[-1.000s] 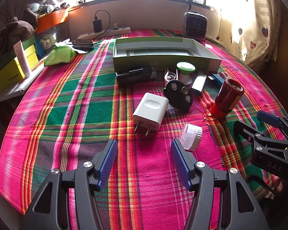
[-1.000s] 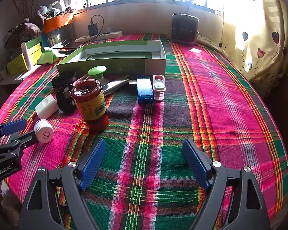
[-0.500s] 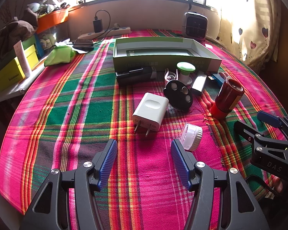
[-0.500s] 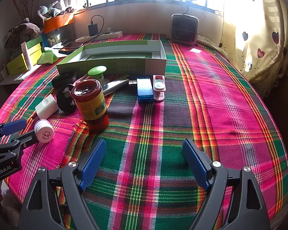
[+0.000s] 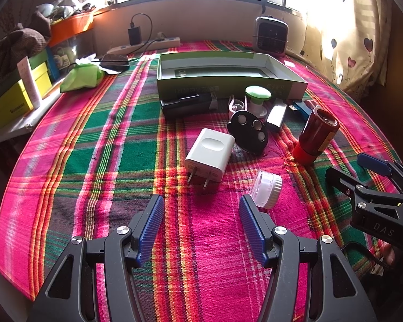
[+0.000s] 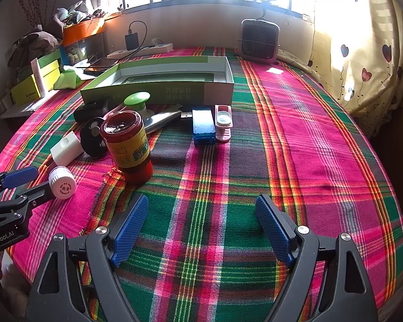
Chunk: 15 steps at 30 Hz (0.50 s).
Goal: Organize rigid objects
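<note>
An open green box (image 5: 228,80) (image 6: 158,86) lies on the plaid cloth. In front of it are a black block (image 5: 188,104), a green-topped knob (image 5: 258,96), a black disc (image 5: 248,131), a white plug adapter (image 5: 209,154), a small white jar on its side (image 5: 266,187) (image 6: 62,182), a dark red bottle (image 5: 315,136) (image 6: 127,145), a silver stick (image 5: 276,114), a blue case (image 6: 202,128) and a pink clip (image 6: 223,122). My left gripper (image 5: 201,225) is open, just short of the adapter and jar. My right gripper (image 6: 201,230) is open over bare cloth, right of the bottle.
A small heater (image 5: 271,36) (image 6: 259,40) stands at the far edge. A power strip with a charger (image 5: 147,44) and a phone (image 5: 114,63) lie at the back left beside a green pouch (image 5: 80,79). Yellow boxes (image 5: 16,99) sit on a side ledge. A curtain (image 6: 362,53) hangs at right.
</note>
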### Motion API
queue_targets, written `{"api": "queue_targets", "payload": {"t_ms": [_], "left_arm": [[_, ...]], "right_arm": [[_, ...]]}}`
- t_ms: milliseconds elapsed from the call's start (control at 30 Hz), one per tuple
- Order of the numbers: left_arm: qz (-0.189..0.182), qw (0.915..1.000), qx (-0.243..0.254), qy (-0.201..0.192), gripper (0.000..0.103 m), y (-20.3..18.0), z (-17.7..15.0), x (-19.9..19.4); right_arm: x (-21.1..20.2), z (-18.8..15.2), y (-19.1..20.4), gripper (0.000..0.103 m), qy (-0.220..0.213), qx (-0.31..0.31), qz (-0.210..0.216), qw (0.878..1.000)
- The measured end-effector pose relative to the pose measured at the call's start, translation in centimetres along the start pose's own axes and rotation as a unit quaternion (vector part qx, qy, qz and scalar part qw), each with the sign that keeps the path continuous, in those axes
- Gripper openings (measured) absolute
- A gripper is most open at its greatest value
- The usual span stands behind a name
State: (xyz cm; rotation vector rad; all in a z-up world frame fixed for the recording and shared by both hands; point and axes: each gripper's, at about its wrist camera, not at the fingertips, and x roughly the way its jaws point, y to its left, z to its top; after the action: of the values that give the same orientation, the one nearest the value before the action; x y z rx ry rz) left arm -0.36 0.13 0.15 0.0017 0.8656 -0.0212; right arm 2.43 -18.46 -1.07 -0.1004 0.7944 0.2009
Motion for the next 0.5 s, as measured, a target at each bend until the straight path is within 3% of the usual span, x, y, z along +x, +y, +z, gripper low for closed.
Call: {"api": "queue_targets", "payload": {"t_ms": [333,500], "left_arm": [[-0.012,0.9999,0.005,0.003,0.057,0.3,-0.2,-0.3],[-0.048,0.9989,0.002,0.001,0.057,0.7,-0.7,-1.2]], "right_arm": [[-0.2,-0.2,-0.1,0.082,0.001,-0.007,0.008,1.000],[-0.5,-0.2,-0.4,0.082,0.001,-0.004,0.033,0.999]]}}
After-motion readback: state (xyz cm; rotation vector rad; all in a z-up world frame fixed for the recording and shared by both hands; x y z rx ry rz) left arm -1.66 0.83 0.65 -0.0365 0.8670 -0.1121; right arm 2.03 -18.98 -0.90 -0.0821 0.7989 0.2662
